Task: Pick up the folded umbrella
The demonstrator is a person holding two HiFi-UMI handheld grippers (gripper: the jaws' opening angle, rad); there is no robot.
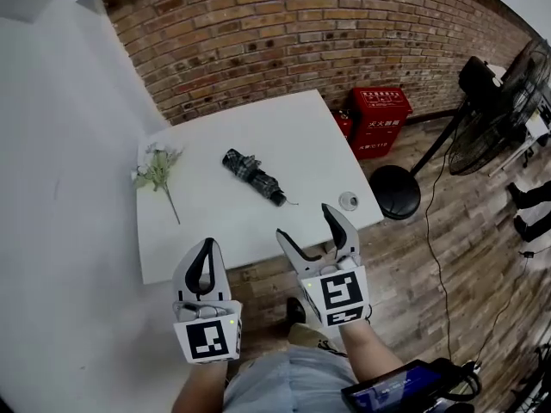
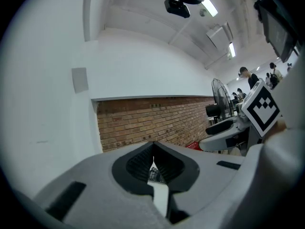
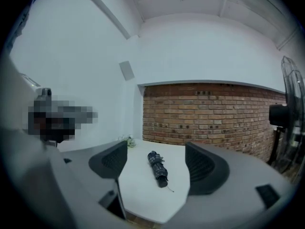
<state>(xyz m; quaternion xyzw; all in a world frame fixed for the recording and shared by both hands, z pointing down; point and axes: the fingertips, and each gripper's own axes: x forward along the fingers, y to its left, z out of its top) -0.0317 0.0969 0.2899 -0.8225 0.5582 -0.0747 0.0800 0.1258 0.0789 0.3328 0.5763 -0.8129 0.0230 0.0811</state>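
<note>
Hidden parts: in the left gripper view the gripper's own grey body fills the lower half and covers nearly all of the table. Only a narrow slit shows a dark patterned bit, perhaps the umbrella, but I cannot be sure.
Cut off: the fan (image 1: 499,101) runs out of the head view at the right edge.
Left gripper (image 1: 207,249): jaws pressed together with nothing between them, held in front of the near table edge.
Right gripper (image 1: 305,222): jaws wide apart and empty, its tips over the near edge of the table (image 1: 284,136).
Folded umbrella (image 1: 254,177): it lies flat around the middle of the white table, well apart from both grippers.
Long axis: in the head view it runs on a diagonal, from far left to near right. The dark narrow end with a thin cord points to the near right.
Right gripper view only: the folded umbrella (image 3: 157,167) appears framed between the open jaws, the dark end toward the camera.
Head view only: a flower (image 1: 157,170) lies near the left table edge, and a small round thing (image 1: 349,200), hard to identify, sits at the right edge. Red boxes (image 1: 379,119) stand on the floor by the brick wall (image 1: 301,33).
</note>
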